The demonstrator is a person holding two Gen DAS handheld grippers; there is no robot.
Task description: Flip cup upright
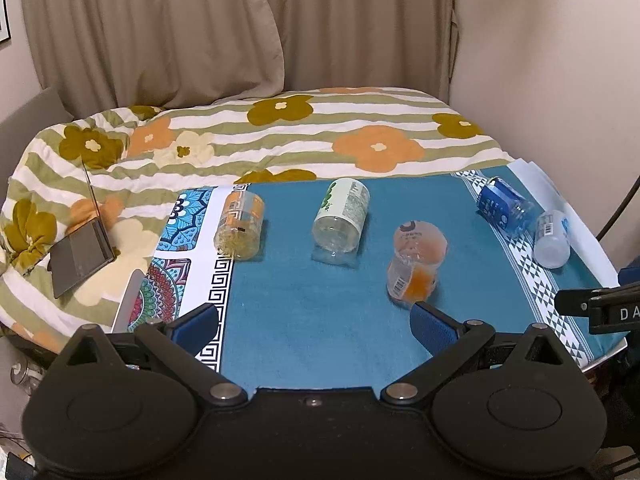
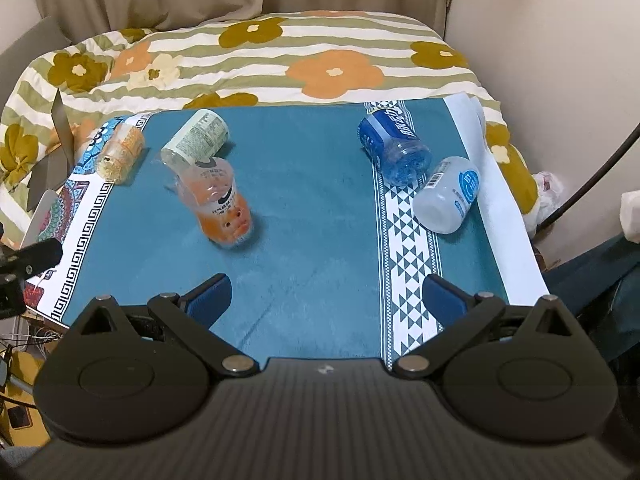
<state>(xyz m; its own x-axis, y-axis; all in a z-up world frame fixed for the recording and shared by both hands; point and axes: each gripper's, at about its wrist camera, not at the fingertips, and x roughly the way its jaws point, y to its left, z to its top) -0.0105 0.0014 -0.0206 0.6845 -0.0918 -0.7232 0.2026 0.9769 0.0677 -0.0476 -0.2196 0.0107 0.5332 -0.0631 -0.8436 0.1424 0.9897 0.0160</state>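
Lying on their sides on the teal cloth (image 2: 312, 208) are five clear plastic cups; the orange-labelled cup (image 1: 416, 264) (image 2: 220, 204) sits nearest centre. Left gripper (image 1: 314, 320) is spread wide, holding nothing, its right pad (image 1: 434, 326) just beside that cup. Right gripper (image 2: 326, 300) is likewise spread, empty, touching nothing.

We see our right tongs (image 2: 326, 300) spread wide above the table (image 2: 312, 248), five cups lying toppled beyond.

floral quilt (image 1: 280, 136), laptop (image 1: 82, 258), curtain (image 1: 160, 28)
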